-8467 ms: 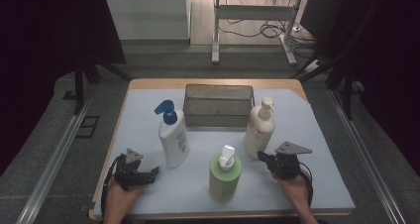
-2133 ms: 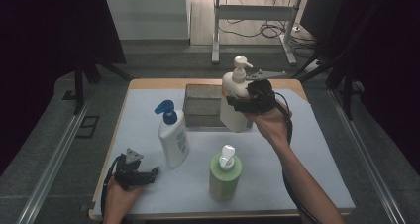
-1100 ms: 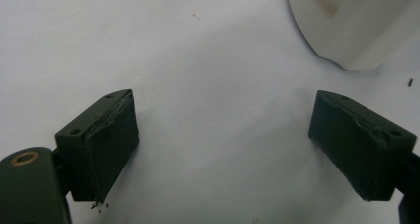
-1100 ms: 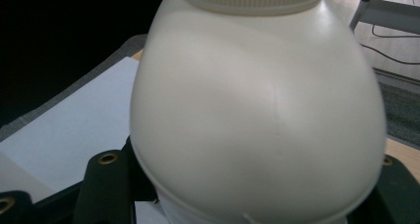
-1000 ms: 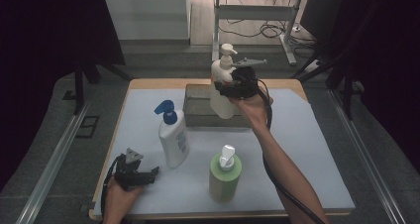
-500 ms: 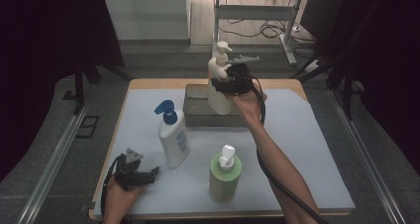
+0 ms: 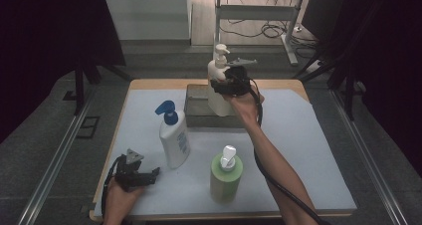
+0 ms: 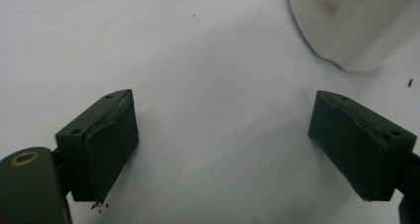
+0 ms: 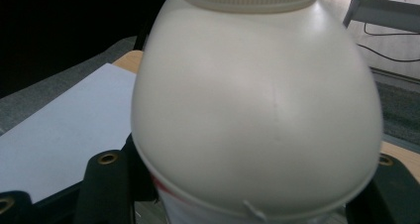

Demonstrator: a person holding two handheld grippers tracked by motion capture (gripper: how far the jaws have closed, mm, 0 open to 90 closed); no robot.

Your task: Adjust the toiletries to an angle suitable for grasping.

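Cream pump bottle (image 7: pixel 219 88) stood upright in the upper centre of the high view, over the dark bin (image 7: pixel 200 105), its base at the bin's right part; you could not tell from that view whether the base rested inside or hung above. Your right gripper (image 7: pixel 227 83) was clamped on the bottle's body just below the shoulder. In the right gripper view the bottle (image 9: pixel 257 105) bulged between the two jaws, touching both, with its collar at the top edge.

The bin sat at the far middle of the pale mat (image 7: pixel 308 145). Lower in the high view, the white bottle with the blue pump (image 7: pixel 173 135) stood left of centre, and the green bottle with the white cap (image 7: pixel 225 172) stood near the bottom centre, the two apart.

Your left gripper (image 7: pixel 144 176) lay at the lower left of the mat, jaws spread wide with nothing between them. In the left gripper view a white bottle base (image 8: pixel 354 23) showed at the upper right, clear of the jaws.
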